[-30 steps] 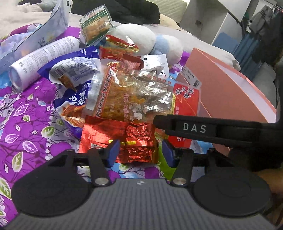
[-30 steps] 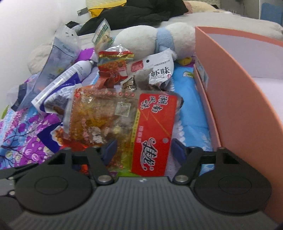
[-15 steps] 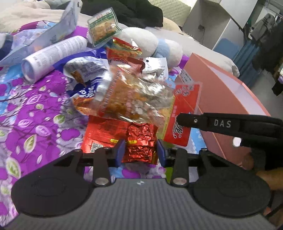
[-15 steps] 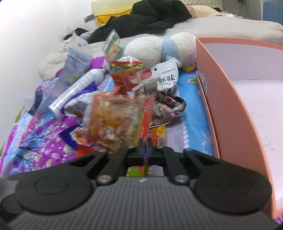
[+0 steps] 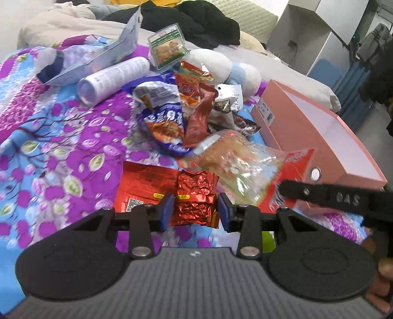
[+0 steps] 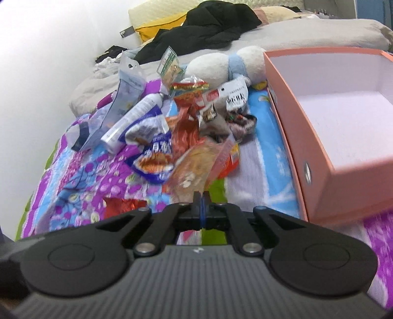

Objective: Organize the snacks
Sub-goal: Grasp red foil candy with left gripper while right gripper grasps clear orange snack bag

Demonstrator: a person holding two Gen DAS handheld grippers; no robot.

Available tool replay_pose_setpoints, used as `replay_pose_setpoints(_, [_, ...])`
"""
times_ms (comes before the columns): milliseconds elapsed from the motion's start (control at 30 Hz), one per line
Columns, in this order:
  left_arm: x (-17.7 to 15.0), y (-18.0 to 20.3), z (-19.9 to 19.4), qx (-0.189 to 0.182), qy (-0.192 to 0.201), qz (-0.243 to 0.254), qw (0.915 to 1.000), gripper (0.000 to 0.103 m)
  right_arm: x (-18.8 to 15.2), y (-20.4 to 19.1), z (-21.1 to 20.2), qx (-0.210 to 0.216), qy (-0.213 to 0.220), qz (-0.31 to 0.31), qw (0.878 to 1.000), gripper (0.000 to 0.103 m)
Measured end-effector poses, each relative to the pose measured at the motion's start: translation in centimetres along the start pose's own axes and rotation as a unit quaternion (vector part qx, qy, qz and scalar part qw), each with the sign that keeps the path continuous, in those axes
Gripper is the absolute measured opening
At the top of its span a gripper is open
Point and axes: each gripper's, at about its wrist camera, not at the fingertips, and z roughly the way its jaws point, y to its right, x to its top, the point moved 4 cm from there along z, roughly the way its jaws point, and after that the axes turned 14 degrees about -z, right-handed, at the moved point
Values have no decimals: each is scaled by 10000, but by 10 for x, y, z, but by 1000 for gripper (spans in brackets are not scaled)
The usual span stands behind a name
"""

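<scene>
My left gripper (image 5: 196,213) is shut on a crumpled red foil packet (image 5: 196,196), its blue pads pressing both sides; a flat red pack (image 5: 145,187) lies against the packet's left side. My right gripper (image 6: 201,200) is shut on the edge of a clear bag of orange snacks with a red label (image 6: 194,159), which sticks out ahead of it above the quilt. That bag (image 5: 235,162) also shows in the left wrist view, just right of the foil packet. The open pink box (image 6: 294,137) stands to the right with nothing inside.
A heap of snacks lies ahead: a blue bag (image 5: 167,125), red packs (image 5: 196,98), a green-edged pack (image 5: 168,47), a white bottle (image 5: 115,78). A white and blue plush toy (image 5: 221,66) and black clothes (image 5: 196,22) lie behind. The flowered quilt (image 5: 61,147) covers the bed.
The right jaws closed on the clear bag and lifted it off the heap. The left pads closed on the red foil packet. Both grippers rose and drew back from the heap.
</scene>
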Motion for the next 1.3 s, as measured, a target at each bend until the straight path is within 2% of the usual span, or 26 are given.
replay_pose_setpoints(267, [-20,-15,-18,272,-174,-172,9993,45,-47,-3,-31,2,-394,228,9990,3])
replay_pose_setpoints(500, [-29,-15,-19,290,-298,-252,9988,45,-78,-9,-50,169,-665,123,9976,5])
replay_pose_setpoints(633, [-29,-15,-19,304,-306,-312,9986,45,-86,-7,-51,73,-727,51,9973,9])
replay_pose_setpoints(700, [-28,-16,-20,291,-303,-382,9984,52,-87,-3,-52,114,-773,59,9969,10])
replay_pose_setpoints(733, [-27,-17,-21,247,-298,-432,9983,60,-88,-1,-52,96,-784,45,9969,11])
replay_pose_setpoints(767, [-27,-18,-23,181,-278,-512,9981,66,-88,1,-53,48,-784,22,9969,22])
replay_pose_setpoints(800, [-26,-19,-24,151,-249,-576,9979,68,-88,5,-54,-44,-770,1,9970,36])
replay_pose_setpoints(833, [-26,-20,-25,135,-224,-624,9977,69,-88,8,-54,-122,-720,1,9973,69])
replay_pose_setpoints(867, [-25,-20,-26,129,-209,-644,9976,70,-88,12,-57,-177,-622,12,9979,88])
replay_pose_setpoints(1067, [-25,-23,-27,319,-72,-560,9979,73,-76,17,-59,-262,-257,-498,9981,85])
replay_pose_setpoints(1133, [-25,-23,-27,341,-49,-517,9981,73,-70,11,-52,-156,-161,-901,9957,85])
replay_pose_setpoints(1300, [-27,-22,-19,248,-295,-478,9981,73,-61,-9,-24,277,-105,-1559,9873,85])
